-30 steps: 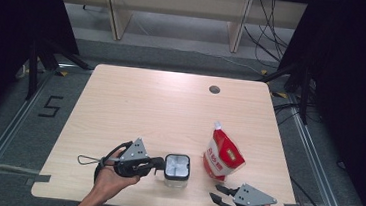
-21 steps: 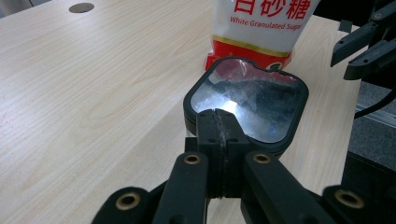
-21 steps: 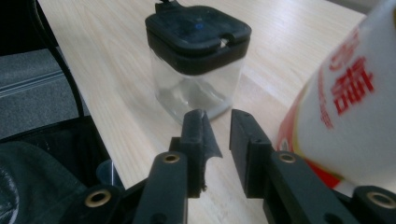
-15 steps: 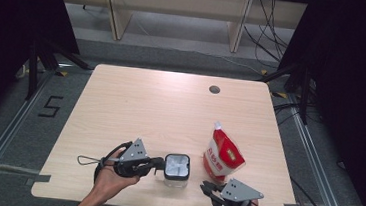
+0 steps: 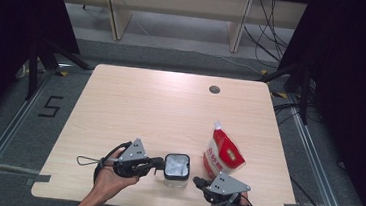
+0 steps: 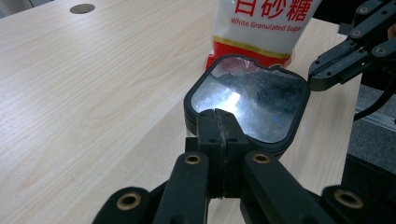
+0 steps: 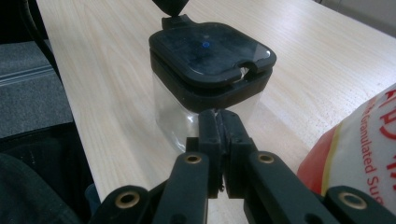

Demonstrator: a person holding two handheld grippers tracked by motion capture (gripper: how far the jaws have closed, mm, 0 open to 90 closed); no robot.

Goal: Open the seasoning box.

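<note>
right gripper (image 5: 198, 182) nearer jar (image 5: 176, 168), fingers closing

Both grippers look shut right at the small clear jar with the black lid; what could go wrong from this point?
1. The left gripper is shut against the black lid's edge on the small clear jar, while the right gripper is shut at the opposite side; a push from either could slide or tip it.
2. The red and white bag of granulated sugar stands upright just beyond the jar; a shoved jar might knock it over.
</note>
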